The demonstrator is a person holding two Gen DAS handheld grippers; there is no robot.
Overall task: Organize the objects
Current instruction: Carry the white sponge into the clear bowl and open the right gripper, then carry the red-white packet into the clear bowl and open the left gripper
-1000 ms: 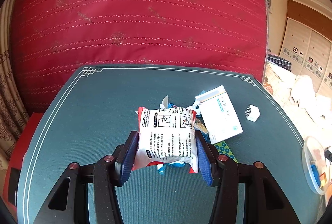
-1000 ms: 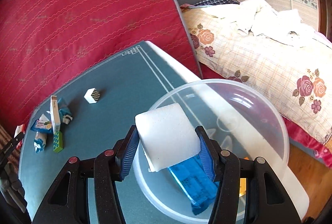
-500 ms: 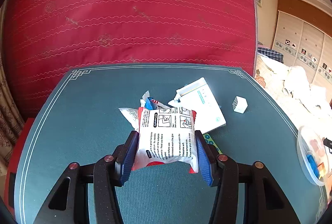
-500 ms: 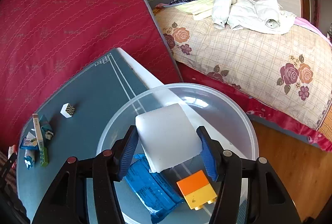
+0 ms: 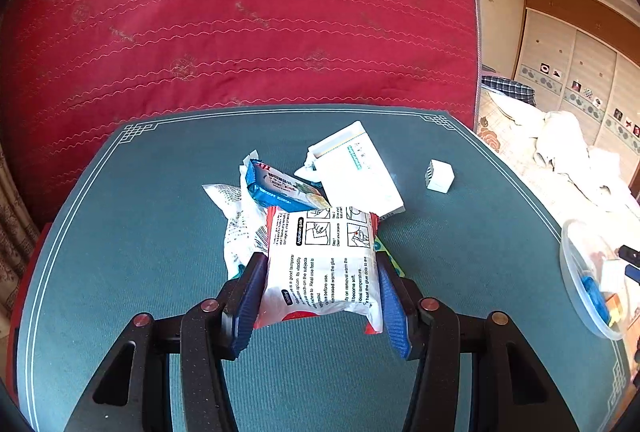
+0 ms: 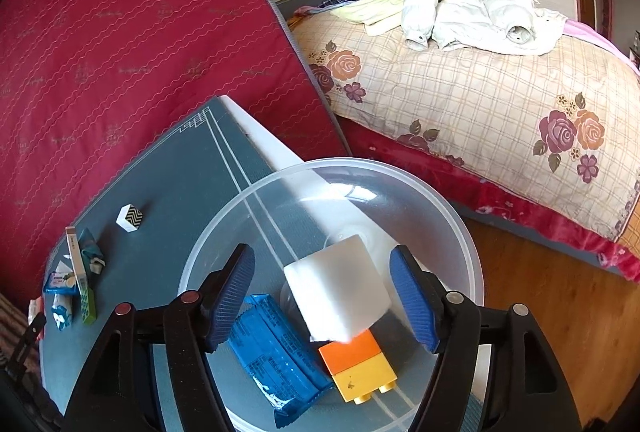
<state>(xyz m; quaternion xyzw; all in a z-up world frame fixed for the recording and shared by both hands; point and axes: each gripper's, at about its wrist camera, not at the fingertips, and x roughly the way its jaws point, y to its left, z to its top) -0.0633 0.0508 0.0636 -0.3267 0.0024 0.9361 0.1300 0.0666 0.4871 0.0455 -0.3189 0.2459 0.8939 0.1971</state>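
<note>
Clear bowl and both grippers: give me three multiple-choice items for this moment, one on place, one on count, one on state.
1. Where is the white foam block?
A. in the clear bowl
B. on the bed
C. on the floor

2. How many things are in the bowl?
A. one
B. three
C. five

3. The left gripper is:
A. open
B. shut on the white packet
C. out of view

Key: A, the block sits inside the rim between the right gripper's open fingers; B, block, blue packet, orange-yellow brick; B, both pads press the packet.
</note>
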